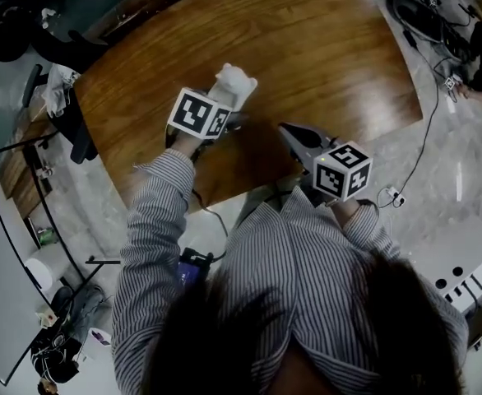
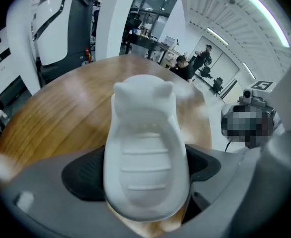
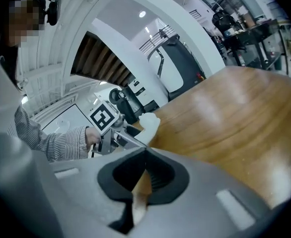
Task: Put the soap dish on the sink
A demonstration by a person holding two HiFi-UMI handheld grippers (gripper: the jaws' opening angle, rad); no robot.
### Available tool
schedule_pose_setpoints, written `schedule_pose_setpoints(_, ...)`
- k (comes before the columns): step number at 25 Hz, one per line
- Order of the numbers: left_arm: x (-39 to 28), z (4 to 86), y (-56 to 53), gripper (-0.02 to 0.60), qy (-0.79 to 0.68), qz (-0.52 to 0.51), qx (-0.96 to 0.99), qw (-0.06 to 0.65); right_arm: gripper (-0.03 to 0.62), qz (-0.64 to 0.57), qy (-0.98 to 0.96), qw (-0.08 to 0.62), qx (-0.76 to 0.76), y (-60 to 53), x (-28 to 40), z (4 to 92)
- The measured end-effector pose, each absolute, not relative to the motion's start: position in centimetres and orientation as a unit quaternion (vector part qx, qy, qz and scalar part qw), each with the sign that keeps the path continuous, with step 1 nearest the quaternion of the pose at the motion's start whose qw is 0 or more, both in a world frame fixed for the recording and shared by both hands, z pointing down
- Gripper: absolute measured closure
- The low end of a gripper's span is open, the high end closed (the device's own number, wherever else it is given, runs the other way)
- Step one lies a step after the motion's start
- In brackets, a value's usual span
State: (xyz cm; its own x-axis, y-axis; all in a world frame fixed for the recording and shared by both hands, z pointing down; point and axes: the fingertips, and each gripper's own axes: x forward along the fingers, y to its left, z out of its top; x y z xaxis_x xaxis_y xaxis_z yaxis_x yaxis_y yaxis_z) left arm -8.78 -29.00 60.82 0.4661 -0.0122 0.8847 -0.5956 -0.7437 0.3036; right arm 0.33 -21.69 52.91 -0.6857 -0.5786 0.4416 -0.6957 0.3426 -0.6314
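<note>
The white soap dish (image 1: 234, 85), ribbed inside and shaped like an animal with two small ears, is held over the brown wooden table (image 1: 323, 48). My left gripper (image 1: 224, 109) is shut on its near end. In the left gripper view the soap dish (image 2: 144, 157) fills the middle, clamped between the dark pads (image 2: 78, 180). In the right gripper view the soap dish (image 3: 149, 122) shows far off to the left. My right gripper (image 1: 294, 134) hovers over the table's near edge, jaws shut with nothing between them (image 3: 145, 157). No sink is in view.
The table's near edge (image 1: 224, 192) runs just in front of the person. Cables (image 1: 426, 138) trail over the marble floor at the right. A white box (image 1: 463, 262) stands at the lower right. Dark chairs and gear (image 1: 60, 113) crowd the left side.
</note>
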Motion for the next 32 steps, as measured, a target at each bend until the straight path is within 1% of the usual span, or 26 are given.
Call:
schedule_pose_setpoints(3,-8.6,61.4,-29.8,0.112,-0.174,0.522,0.787,0.279,0.592,0.429,-0.808,0.065,0.399,-21.6,1.0,53.5)
schedule_pose_setpoints(10,-8.6,62.6,-31.3,0.112,-0.157,0.609,0.757,0.178,0.592,0.433,-0.799,0.055,0.414,-21.7,2.7,53.6)
schedule_pose_setpoints(16,-7.5,64.5,-30.6,0.112,-0.120,0.665,0.729,0.110,0.592,0.437,-0.795,0.047,0.419,-21.5,4.0,54.0)
schedule_pose_setpoints(26,-7.5,65.5,-30.1,0.109,-0.093,0.697,0.707,0.076,0.592,0.441,-0.790,0.044,0.424,-21.1,5.1,54.0)
schedule_pose_setpoints(32,-7.8,65.3,-30.0,0.108,-0.100,0.688,0.714,0.082,0.592,0.443,-0.794,0.044,0.415,-20.8,5.1,53.7)
